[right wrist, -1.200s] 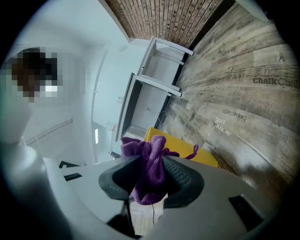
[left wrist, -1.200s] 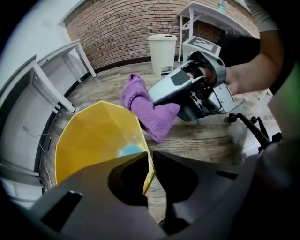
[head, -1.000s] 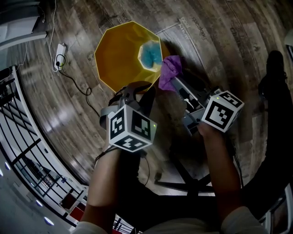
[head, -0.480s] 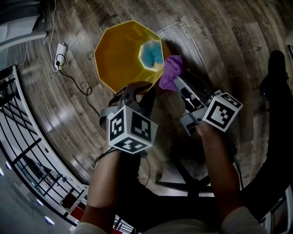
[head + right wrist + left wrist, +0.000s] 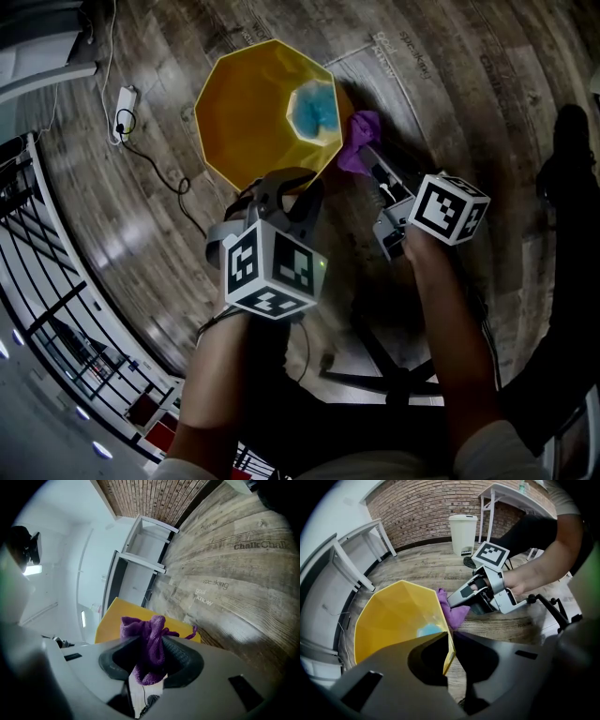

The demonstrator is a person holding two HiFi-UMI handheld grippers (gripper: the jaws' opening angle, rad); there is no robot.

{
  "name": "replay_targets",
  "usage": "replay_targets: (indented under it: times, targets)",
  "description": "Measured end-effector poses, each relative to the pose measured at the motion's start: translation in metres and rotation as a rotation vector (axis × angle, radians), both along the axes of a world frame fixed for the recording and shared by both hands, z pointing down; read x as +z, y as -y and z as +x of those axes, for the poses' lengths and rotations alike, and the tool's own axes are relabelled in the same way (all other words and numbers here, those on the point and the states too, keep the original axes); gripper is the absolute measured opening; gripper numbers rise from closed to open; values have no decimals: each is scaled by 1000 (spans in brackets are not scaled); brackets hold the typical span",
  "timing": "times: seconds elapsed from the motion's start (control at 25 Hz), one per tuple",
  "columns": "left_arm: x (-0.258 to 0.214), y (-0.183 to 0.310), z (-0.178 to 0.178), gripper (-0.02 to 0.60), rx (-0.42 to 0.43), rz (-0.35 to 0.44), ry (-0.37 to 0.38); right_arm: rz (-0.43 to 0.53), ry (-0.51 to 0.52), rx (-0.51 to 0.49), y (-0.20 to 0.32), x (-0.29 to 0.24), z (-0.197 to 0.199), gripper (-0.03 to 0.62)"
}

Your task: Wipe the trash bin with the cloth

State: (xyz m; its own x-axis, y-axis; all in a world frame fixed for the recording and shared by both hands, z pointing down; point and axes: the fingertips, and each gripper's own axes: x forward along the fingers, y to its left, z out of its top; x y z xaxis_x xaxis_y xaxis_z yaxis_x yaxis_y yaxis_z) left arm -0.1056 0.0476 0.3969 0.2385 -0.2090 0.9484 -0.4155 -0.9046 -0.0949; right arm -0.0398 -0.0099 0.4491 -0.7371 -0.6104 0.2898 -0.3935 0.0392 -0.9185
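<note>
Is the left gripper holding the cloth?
No, the purple cloth sits clamped in the right gripper; the left gripper grips the bin's rim.

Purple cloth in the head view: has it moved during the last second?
Yes. The purple cloth has shifted slightly up and right in the picture, along the yellow trash bin's right rim.

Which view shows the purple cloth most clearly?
The right gripper view: the cloth fills the centre, pinched in the right tool. The head view shows a small bunch beside the bin; the left gripper view shows it at the bin's outer wall.
</note>
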Motion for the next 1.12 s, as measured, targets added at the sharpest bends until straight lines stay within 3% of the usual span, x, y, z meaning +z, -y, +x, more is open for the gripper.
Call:
replay_targets:
  times: [0.32,1.12]
  targets:
    - [0,0,1,35,-4,0,-3,-50,-85,-44,2,37,-6,140]
    - [-2,1,3,35,-14,2,-11,-213,-418,-191,20,152,-11,140]
